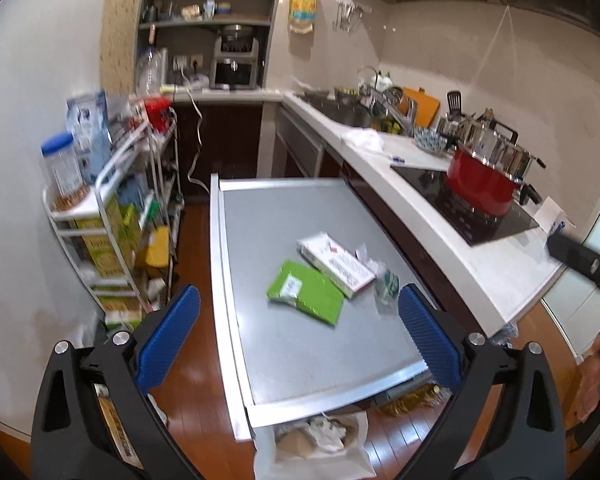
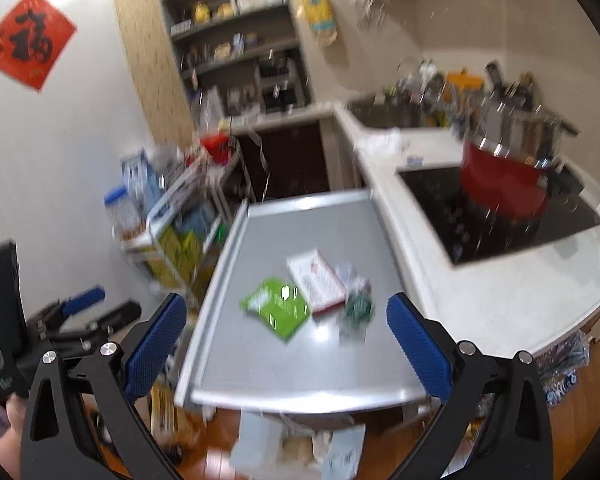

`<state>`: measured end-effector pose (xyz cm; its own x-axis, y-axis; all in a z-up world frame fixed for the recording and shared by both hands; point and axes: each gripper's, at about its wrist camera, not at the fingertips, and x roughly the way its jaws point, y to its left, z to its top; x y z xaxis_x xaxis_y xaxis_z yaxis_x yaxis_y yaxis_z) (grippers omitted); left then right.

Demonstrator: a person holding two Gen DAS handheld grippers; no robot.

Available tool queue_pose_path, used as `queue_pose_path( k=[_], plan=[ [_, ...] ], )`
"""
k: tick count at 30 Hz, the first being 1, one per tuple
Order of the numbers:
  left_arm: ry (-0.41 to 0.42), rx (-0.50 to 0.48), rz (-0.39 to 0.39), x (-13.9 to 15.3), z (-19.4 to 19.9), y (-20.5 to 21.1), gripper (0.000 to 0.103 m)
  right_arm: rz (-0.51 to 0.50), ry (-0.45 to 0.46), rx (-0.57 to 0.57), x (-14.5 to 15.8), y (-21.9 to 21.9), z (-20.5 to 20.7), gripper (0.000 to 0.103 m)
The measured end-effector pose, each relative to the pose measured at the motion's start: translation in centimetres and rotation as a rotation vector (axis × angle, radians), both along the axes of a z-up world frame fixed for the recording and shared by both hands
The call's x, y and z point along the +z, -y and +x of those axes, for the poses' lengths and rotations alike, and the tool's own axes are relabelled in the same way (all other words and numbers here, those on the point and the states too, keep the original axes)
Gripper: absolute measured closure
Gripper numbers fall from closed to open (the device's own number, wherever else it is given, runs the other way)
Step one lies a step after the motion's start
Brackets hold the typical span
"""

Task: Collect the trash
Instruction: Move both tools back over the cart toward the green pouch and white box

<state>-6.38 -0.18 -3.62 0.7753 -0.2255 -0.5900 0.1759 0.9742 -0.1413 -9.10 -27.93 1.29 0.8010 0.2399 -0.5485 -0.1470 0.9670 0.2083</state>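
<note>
The left gripper (image 1: 298,336) is held above the scene, angled downward, its two blue-padded fingers (image 1: 168,338) spread wide at about seven and five o'clock of its own view with nothing between the pads. The right gripper (image 2: 286,346) has the same tilt and the same wide spread, its blue pads (image 2: 418,346) also gripping nothing. In the right wrist view the left gripper shows again at about eight o'clock, with part of the person's hand (image 2: 14,420) beneath it, while the left wrist view shows a black part of the right gripper at three o'clock.
</note>
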Motion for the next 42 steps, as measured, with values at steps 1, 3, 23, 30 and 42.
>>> queue_pose_path(
  k=[1,3,23,30,42],
  plan=[
    [0.016,0.005,0.008,0.4,-0.1,0.0,0.003,0.004,0.038,-0.011,0.7,0.2,-0.3,0.004],
    [0.033,0.005,0.017,0.8,-0.3,-0.1,0.002,-0.003,0.098,-0.025,1.8,0.7,-0.9,0.004],
    [-0.176,-0.044,-0.101,-4.8,3.0,0.2,0.002,-0.14,-0.036,0.041,-2.1,-1.2,1.3,0.004],
    [-0.188,-0.113,0.032,-7.3,8.5,3.0,0.002,-0.175,-0.073,0.032,-3.3,-0.9,2.2,0.004],
    [-0.459,-0.693,0.159,-14.1,18.6,5.8,0.002,-0.128,-0.215,0.014,-6.3,1.2,3.3,0.004]
  ],
)
